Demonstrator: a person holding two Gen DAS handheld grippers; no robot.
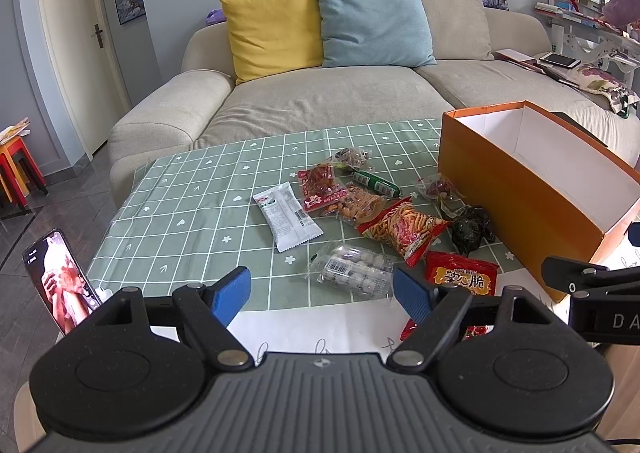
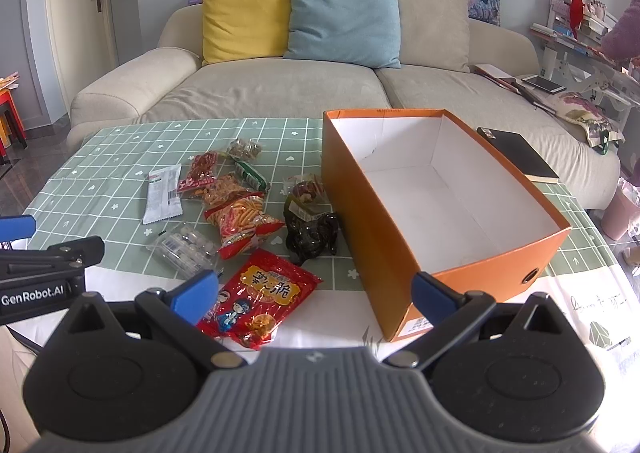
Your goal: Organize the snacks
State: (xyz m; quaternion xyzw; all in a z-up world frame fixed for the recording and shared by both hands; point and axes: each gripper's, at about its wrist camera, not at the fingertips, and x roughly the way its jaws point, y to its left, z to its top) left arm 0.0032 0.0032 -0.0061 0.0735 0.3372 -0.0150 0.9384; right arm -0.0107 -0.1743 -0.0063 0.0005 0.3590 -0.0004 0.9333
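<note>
Several snack packets lie on the green checked tablecloth (image 1: 180, 205): a white packet (image 1: 286, 215), an orange-red stick-snack bag (image 1: 402, 227), a clear pack of pale balls (image 1: 354, 271) and a red bag with yellow lettering (image 2: 260, 295). An orange box (image 2: 436, 193), white inside and empty, stands to their right. My left gripper (image 1: 322, 295) is open near the table's front edge, just short of the clear pack. Open as well, my right gripper (image 2: 314, 295) hovers between the red bag and the box's near corner. Neither holds anything.
A dark glossy figurine (image 2: 312, 233) stands beside the box. A phone (image 1: 62, 281) leans at the table's left front. A black book (image 2: 518, 157) lies behind the box. A beige sofa (image 1: 320, 101) with cushions lies beyond the table. A person (image 2: 624, 17) stands at a desk far right.
</note>
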